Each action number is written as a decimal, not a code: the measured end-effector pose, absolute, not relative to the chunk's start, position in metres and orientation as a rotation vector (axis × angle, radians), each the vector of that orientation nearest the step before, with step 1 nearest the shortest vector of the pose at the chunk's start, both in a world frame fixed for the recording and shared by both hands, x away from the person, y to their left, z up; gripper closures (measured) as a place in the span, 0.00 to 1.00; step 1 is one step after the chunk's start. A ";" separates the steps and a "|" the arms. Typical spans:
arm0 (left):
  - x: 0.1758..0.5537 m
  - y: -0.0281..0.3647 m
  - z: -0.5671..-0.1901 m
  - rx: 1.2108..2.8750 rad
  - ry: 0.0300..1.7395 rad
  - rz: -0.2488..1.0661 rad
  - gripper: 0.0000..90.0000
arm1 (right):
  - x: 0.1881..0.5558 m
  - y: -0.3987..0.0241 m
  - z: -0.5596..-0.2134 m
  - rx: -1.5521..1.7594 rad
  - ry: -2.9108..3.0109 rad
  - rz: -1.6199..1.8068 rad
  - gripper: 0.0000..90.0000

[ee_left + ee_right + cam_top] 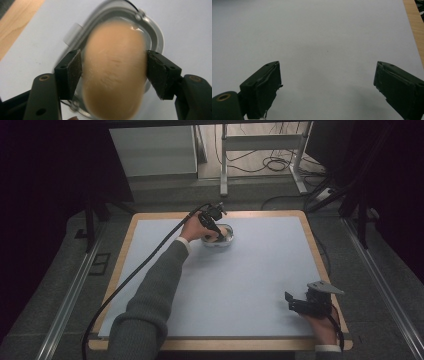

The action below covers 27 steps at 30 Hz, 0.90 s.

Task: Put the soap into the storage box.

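**Left claw around a soft tan object in a glass dish**

On the desk point(260, 270), toward its far side, stands a small clear dish point(220, 240) with a metal rim. In the dish is a rounded, pale tan object point(113, 72); it looks like a bread roll or a potato, but the picture is blurred, so I cannot say which. The left claw point(113, 73) is over the dish with one jaw on each side of the object. The pads touch or almost touch its sides, so I judge that the claw is clenched on it, at the widest part of its middle.

The right claw point(327, 92) is released, with the jaws wide apart and nothing between them. It rests low over the bare white surface near the front right corner, well apart from the dish.

The object seems light and perhaps soft, with a matt skin that should not slip much. A gentle hold across the middle is good; hard pressing may dent it. The dish looks fragile and smooth, so it may slide or tip if the object drags on its wall.
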<state>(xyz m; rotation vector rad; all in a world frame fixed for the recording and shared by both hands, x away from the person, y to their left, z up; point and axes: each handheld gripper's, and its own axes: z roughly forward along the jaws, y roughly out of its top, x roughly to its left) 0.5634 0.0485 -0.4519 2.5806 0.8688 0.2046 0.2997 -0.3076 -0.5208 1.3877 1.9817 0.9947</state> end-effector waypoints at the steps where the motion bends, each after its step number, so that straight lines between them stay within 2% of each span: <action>1: 0.563 0.049 -0.450 2.573 0.864 0.207 0.36 | 0.300 -0.307 -0.521 1.389 1.980 0.995 0.08; 15: 0.544 0.056 -0.441 2.571 0.835 0.256 0.31 | 0.299 -0.307 -0.521 1.391 1.981 0.995 0.08; 27: 0.489 0.093 -0.431 2.464 0.850 0.293 0.25 | 0.300 -0.301 -0.521 1.373 1.997 0.997 0.08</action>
